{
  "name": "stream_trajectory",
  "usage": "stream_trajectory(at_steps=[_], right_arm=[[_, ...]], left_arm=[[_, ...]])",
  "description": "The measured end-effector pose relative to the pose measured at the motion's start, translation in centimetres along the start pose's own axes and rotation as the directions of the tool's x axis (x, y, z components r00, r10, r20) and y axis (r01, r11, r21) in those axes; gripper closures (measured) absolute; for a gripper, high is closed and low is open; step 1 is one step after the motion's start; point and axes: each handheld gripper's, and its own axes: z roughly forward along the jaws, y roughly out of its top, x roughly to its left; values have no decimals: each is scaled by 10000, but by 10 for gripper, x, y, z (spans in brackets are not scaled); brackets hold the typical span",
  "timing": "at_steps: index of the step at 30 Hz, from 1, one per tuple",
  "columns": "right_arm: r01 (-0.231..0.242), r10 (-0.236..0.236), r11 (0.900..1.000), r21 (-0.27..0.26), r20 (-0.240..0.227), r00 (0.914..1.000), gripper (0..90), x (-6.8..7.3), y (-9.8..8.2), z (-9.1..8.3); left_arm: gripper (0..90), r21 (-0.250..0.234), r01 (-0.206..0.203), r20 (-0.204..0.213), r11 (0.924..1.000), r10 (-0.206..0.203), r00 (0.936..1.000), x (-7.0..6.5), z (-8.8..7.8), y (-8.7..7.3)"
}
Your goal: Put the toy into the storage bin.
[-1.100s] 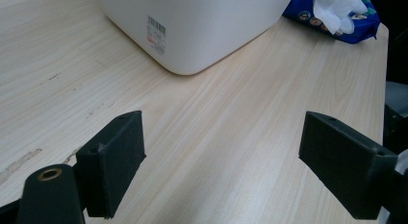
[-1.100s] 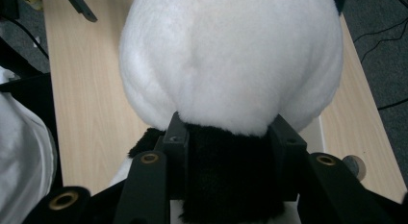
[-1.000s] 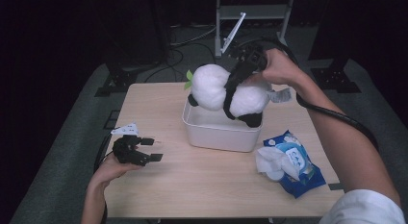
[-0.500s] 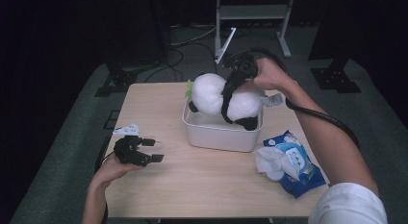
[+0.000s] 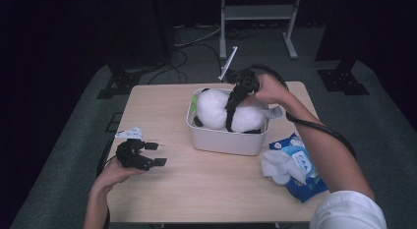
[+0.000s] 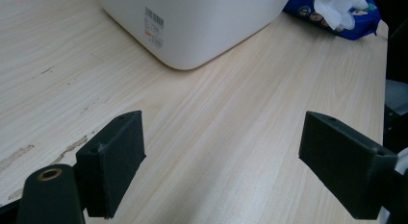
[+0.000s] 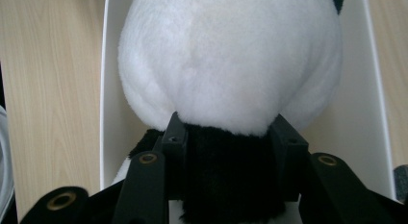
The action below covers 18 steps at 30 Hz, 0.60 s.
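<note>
Right gripper [image 7: 230,159]: jaws clamped on black band of plush panda [image 5: 228,110], one pad each side; white body bulges just beyond the tips. Panda sits low inside white bin [image 5: 223,140] on table [image 5: 196,185]. Left gripper [image 6: 223,161]: jaws wide apart, nothing between; bin corner ahead, wipes pack [image 6: 332,10] farther off.

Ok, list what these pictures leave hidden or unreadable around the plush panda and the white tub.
- Inside floor of the white plastic tub: high view, covered by the black-and-white plush panda.
- Panda's face: right gripper view, turned away from the right gripper clamping its black band.
- Tub's barcode label: left gripper view, print too small.
- Blue wipes pack: cut by the top edge.
</note>
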Motion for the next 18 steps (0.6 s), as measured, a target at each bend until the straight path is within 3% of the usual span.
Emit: stream_trajectory(at_steps=[8,18], right_arm=[[54,-41,9996,289,-438,9990,577,8,-3,19],[169,-160,9998,92,-843,9963,570,24,-9,32]], left_arm=[[147,2,6,-5,10000,-6,10000,0,0,0],[147,-89,15,-11,10000,-15,10000,1,-2,0]])
